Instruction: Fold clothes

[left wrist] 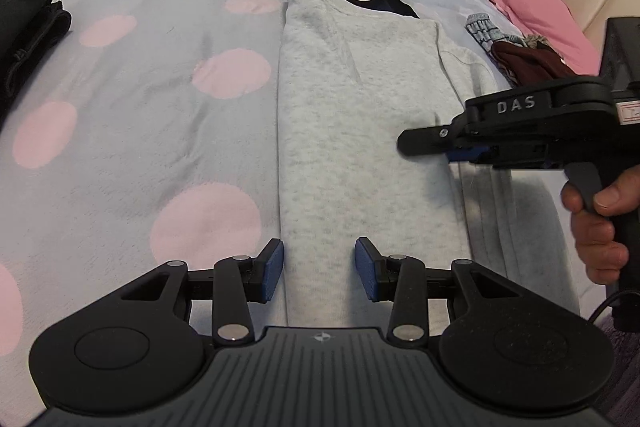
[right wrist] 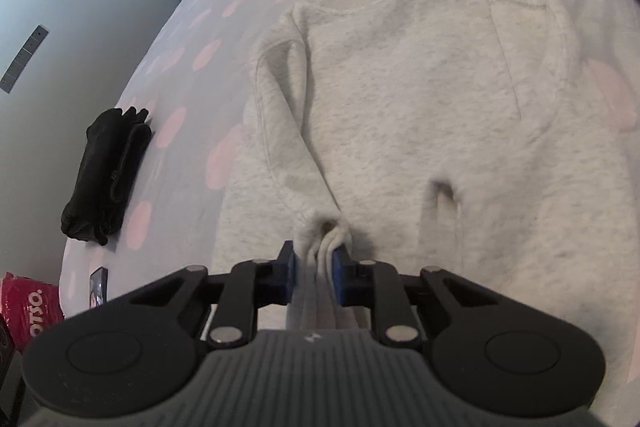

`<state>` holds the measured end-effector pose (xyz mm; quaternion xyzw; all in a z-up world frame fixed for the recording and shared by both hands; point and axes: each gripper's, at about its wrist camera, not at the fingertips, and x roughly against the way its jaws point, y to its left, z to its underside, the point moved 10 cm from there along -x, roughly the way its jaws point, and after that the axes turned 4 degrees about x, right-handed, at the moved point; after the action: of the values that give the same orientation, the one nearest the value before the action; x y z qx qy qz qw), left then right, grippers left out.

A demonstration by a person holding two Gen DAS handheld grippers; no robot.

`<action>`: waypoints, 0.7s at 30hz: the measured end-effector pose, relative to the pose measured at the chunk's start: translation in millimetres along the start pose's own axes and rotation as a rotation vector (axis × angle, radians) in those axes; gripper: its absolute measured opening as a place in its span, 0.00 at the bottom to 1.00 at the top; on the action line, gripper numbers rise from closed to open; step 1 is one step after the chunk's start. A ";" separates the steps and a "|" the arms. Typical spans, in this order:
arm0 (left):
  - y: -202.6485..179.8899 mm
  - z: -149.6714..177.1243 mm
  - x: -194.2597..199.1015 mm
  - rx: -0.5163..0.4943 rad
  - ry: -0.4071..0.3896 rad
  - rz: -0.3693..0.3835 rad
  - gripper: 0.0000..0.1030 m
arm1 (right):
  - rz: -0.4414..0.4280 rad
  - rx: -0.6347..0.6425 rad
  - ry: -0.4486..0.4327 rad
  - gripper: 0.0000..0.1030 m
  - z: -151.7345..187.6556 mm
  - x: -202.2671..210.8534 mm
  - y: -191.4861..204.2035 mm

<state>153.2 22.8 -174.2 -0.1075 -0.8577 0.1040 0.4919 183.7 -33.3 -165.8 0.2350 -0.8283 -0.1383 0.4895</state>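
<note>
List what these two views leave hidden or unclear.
- Dark garment: left wrist view, mostly hidden under the grey sweatshirt.
- Right hand-held gripper tips: left wrist view, motion-blurred.
- Red bag: right wrist view, cut off by the frame edge, print partly unreadable.

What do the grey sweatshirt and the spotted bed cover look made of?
Grey sweatshirt: soft heathered knit, probably cotton fleece; matte, speckled, thick rounded folds, ribbed edge bunched in the right gripper. Spotted bed cover: looks like a woven or brushed blanket; matte, slightly fuzzy, shallow creases, pink dots. Fibre content can't be confirmed.
</note>
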 end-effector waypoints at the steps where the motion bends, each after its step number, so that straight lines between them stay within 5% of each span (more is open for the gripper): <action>1: -0.6 -0.2 1.3 0.000 -0.006 0.002 0.36 | 0.009 0.028 -0.021 0.14 -3.9 4.6 4.2; 4: -5.8 0.3 2.8 -0.015 -0.010 0.017 0.36 | 0.057 0.073 -0.070 0.14 -14.6 12.0 2.2; 13: -13.9 11.6 -10.9 -0.052 0.035 0.026 0.36 | 0.187 0.029 -0.022 0.13 -2.9 -12.9 -34.5; 21: -19.9 11.2 7.0 -0.084 -0.016 0.001 0.36 | 0.186 0.089 -0.079 0.34 -3.5 27.8 -17.9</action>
<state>138.4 5.0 -168.3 -0.1277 -0.8650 0.0691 0.4803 179.8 -63.2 -151.5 0.1732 -0.8706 -0.0644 0.4560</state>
